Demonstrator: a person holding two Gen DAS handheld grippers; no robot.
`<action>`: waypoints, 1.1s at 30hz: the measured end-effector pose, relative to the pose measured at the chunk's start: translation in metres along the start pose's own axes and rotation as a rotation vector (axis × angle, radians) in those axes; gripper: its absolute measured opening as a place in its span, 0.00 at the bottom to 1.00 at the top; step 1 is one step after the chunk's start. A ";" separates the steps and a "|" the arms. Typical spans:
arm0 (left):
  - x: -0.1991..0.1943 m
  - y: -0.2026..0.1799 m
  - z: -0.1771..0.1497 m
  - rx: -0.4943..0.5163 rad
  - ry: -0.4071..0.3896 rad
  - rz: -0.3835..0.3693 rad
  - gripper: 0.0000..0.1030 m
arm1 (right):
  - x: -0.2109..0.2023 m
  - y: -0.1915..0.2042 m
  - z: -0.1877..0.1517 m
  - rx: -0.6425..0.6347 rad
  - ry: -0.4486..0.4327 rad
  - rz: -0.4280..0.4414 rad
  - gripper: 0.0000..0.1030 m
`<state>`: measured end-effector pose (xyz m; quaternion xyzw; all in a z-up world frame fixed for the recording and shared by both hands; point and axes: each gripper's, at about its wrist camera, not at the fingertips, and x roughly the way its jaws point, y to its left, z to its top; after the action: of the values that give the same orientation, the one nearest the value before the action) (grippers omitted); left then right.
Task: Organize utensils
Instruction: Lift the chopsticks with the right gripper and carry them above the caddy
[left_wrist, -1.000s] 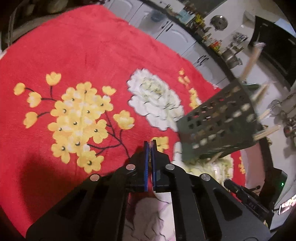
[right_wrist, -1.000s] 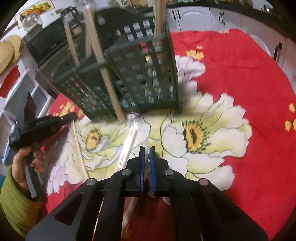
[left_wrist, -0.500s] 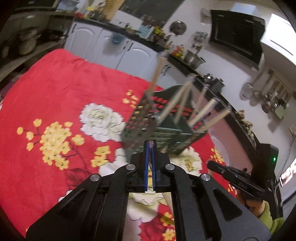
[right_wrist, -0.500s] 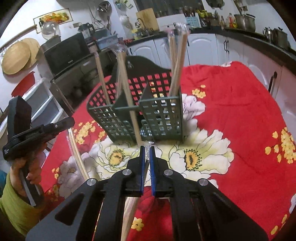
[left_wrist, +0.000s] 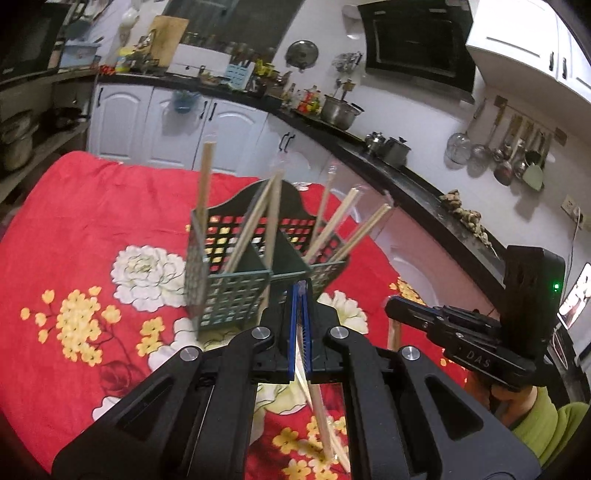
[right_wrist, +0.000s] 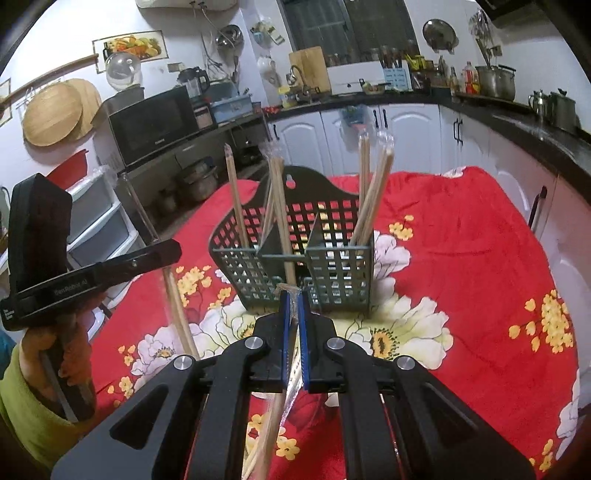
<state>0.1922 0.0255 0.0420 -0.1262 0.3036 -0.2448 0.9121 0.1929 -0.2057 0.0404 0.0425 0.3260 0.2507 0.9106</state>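
Red flowered cloth covers the worktop (right_wrist: 461, 236), where a green basket (right_wrist: 332, 273) holds upright chopsticks. Both the left gripper (left_wrist: 300, 291) and right gripper (right_wrist: 290, 295) have fingers clenched on wrapped chopsticks (right_wrist: 275, 417). They look light, stiff and slippery, best pinched near one end.

Dark green basket (right_wrist: 332, 273) on a red, yellow-and-white flowered cloth (right_wrist: 480, 258).

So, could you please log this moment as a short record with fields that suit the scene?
surface: red floral cloth
holder: green grid basket, upright, with dividers
in holder: several chopsticks standing, leaning
left gripper: shut on a wrapped chopstick pair
right gripper: shut on a wrapped chopstick pair
held pairs: hang below the jaws, outside the basket
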 end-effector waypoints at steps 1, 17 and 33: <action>0.000 -0.003 0.001 0.007 -0.001 -0.003 0.01 | -0.002 0.000 0.001 -0.003 -0.008 -0.003 0.05; -0.002 -0.046 0.024 0.100 -0.043 -0.055 0.01 | -0.043 0.006 0.023 -0.056 -0.171 -0.091 0.05; -0.006 -0.072 0.048 0.144 -0.095 -0.102 0.01 | -0.068 0.008 0.045 -0.079 -0.275 -0.119 0.05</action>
<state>0.1908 -0.0284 0.1094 -0.0870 0.2350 -0.3058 0.9186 0.1722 -0.2283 0.1169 0.0213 0.1900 0.2006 0.9608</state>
